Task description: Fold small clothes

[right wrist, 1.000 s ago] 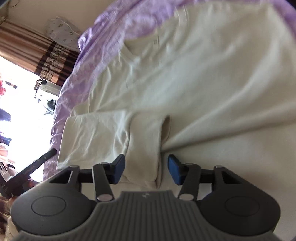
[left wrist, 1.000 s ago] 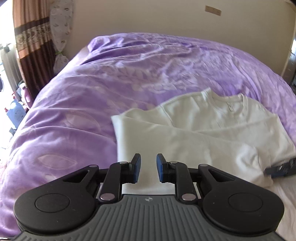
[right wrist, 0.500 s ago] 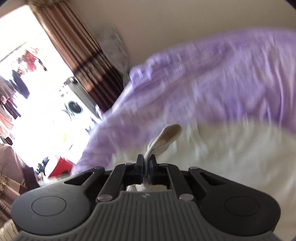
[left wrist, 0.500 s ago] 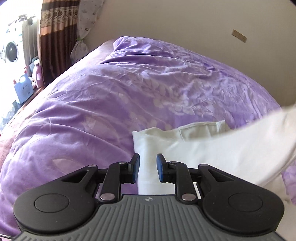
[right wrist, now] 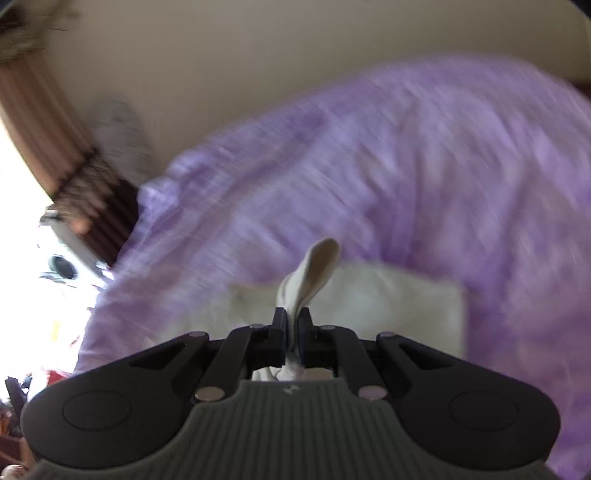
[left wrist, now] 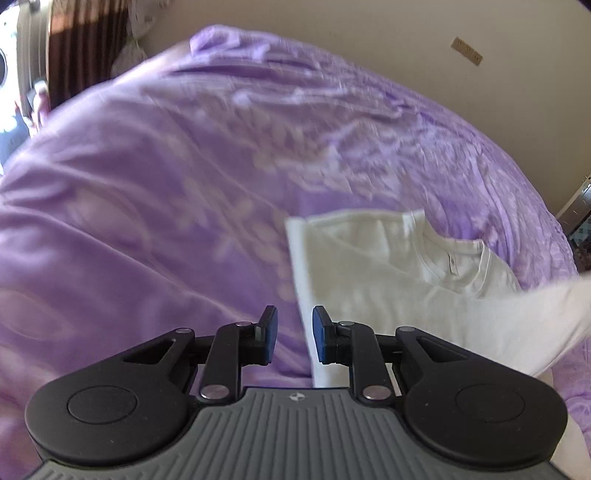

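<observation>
Your right gripper (right wrist: pixel 291 328) is clamped on a pinch of the white shirt (right wrist: pixel 388 306), a loop of cloth sticking up past the pads at frame centre, which lets you carry that edge over for a fold. The shirt (left wrist: pixel 369 266) lies on the purple bedspread (left wrist: pixel 166 184), right of centre in the left view. Your left gripper (left wrist: pixel 294 334) stands partly open with nothing gripped, above the shirt's left edge, likely ready to pin it.

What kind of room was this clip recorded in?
Most likely a home bedroom. A bed with a purple bedspread fills both views, a white T-shirt lies on it, and brown curtains hang by a bright window beside a plain wall.
</observation>
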`<control>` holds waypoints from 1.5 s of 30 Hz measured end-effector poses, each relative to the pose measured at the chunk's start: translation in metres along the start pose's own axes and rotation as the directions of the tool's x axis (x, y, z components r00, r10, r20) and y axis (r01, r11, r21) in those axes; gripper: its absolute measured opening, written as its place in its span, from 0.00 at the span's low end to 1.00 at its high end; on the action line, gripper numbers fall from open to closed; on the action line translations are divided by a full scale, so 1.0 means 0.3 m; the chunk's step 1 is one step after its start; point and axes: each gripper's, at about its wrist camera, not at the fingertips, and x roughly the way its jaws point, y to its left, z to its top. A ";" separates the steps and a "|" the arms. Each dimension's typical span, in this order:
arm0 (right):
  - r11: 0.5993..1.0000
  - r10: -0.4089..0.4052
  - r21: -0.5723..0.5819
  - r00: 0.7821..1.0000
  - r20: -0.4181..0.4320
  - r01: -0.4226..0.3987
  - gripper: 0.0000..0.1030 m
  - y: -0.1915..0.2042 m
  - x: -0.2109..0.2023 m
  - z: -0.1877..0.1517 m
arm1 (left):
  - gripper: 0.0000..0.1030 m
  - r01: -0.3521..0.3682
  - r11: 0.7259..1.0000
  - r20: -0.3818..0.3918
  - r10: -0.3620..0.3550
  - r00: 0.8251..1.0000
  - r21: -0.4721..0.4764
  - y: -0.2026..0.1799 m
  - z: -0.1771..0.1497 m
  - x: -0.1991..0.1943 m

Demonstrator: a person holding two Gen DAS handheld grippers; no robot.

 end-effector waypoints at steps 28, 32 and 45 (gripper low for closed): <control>0.964 -0.249 0.053 0.956 -0.157 0.260 0.23 -0.340 0.198 -0.180 | 0.01 -0.131 0.984 -0.092 0.142 0.986 0.118 -0.027 -0.058 0.115; 0.974 -0.224 0.007 0.965 -0.135 0.227 0.24 -0.291 0.120 -0.166 | 0.02 -0.055 0.987 -0.079 0.067 0.995 0.150 -0.052 -0.068 0.029; 0.971 -0.237 -0.039 0.947 -0.217 0.234 0.36 -0.305 0.171 -0.309 | 0.24 -0.090 0.956 -0.154 0.137 0.979 0.278 -0.104 -0.177 0.041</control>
